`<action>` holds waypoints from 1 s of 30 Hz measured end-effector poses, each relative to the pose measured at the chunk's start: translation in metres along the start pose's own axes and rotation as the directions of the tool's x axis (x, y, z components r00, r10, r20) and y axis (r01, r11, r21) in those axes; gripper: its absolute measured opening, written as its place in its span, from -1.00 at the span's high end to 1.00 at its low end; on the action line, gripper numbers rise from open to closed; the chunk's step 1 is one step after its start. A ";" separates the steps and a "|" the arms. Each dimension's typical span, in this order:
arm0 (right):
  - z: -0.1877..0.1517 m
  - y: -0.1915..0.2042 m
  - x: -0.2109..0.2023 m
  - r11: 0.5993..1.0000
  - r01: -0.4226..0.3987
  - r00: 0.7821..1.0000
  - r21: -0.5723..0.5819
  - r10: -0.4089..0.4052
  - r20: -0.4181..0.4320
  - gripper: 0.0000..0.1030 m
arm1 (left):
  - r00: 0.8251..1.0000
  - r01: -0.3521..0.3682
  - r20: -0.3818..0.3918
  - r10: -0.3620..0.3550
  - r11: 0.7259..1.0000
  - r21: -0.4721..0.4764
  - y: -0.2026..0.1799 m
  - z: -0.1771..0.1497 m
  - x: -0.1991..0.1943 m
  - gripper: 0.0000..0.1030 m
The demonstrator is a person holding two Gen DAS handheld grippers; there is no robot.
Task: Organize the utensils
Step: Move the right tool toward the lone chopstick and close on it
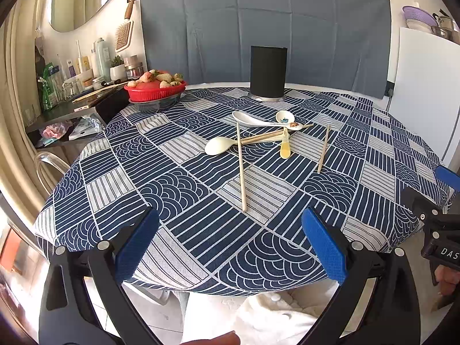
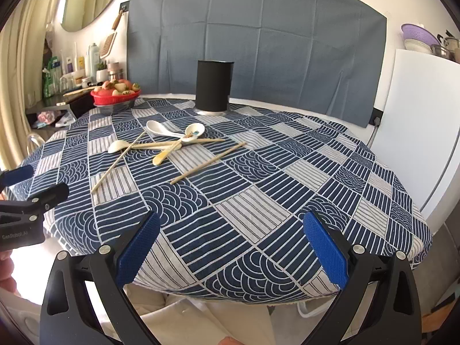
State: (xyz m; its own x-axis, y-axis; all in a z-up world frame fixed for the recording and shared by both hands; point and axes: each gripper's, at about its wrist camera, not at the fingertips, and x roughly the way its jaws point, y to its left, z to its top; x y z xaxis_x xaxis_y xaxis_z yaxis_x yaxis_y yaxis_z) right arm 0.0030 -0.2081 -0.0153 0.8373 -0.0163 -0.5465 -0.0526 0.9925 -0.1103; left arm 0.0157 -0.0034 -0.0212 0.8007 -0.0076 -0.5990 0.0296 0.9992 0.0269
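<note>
Tablecloth (image 1: 178,172) with a blue and white pattern of stripes and arcs covers the round table, and a grey-blue cloth (image 1: 264,23) hangs on the wall behind it. On the far left of the table stands a red basket of fruit (image 1: 155,89); beside the table a side shelf (image 1: 74,97) carries bottles and jars, and a hairbrush (image 1: 124,31) hangs on the wall above it. On the right is a white appliance (image 2: 417,132) with a purple colander (image 2: 418,33) on top.

A black cylindrical holder (image 1: 268,72) stands upright at the far side of the table. In front of it the utensils lie in a loose pile — two white ceramic spoons (image 1: 253,119), a cream spoon (image 1: 217,146), a small yellow spoon (image 1: 285,146) and several chopsticks crossing each other. One long chopstick (image 1: 241,166) reaches toward the near edge, and another chopstick (image 1: 324,148) lies apart on the right.

The left gripper (image 1: 230,244) hangs over the near edge of the table with its blue fingers spread wide and nothing between them; the long chopstick ends just beyond its fingertips. The right gripper (image 2: 230,247) is also wide apart and empty, and the pile lies well ahead of it, to its left.
</note>
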 end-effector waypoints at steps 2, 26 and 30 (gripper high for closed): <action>0.000 0.000 0.003 1.000 0.001 1.000 -0.002 -0.001 -0.007 -0.85 | 1.000 0.010 -0.017 -0.010 1.000 0.004 0.000 -0.001 0.005 -0.89; 0.021 0.005 0.063 0.998 0.024 0.994 -0.050 -0.029 -0.104 -0.85 | 0.994 0.004 -0.113 0.004 0.997 0.072 -0.002 0.017 0.061 -0.89; 0.031 0.002 0.074 0.999 0.027 0.993 -0.039 -0.031 -0.118 -0.85 | 0.992 0.014 -0.124 -0.003 0.996 0.085 -0.002 0.024 0.070 -0.89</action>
State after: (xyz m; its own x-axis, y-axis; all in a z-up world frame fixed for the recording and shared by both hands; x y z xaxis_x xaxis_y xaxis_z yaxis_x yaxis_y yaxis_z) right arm 0.0820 -0.2036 -0.0300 0.7684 -0.0616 -0.6370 -0.0514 0.9862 -0.1573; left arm 0.0865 -0.0073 -0.0440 0.7203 -0.0057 -0.6936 0.0912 0.9921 0.0865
